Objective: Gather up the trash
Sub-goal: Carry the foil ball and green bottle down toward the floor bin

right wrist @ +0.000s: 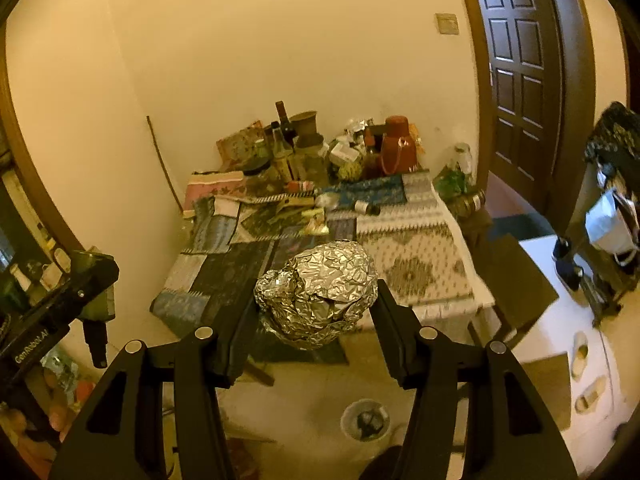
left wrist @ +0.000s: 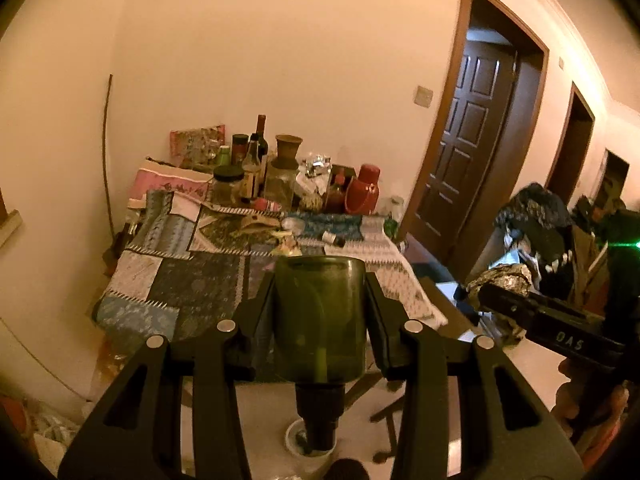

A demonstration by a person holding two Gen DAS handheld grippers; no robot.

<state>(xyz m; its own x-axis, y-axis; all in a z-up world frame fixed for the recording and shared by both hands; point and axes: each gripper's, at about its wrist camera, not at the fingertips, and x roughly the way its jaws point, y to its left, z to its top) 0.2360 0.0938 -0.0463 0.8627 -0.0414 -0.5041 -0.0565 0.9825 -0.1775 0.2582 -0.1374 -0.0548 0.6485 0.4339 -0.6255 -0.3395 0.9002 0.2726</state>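
Green bottle (left wrist: 320,320) neck-down, roughly upright, in left hand-held gripper (left wrist: 320,304).

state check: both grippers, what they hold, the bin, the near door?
left gripper: shut on green bottle
green bottle: held upside down, neck pointing at the floor
right gripper: shut on foil ball
foil ball: crumpled, clamped between the fingers
waste bin: on the floor, open-topped, dark scraps inside
panelled door: open
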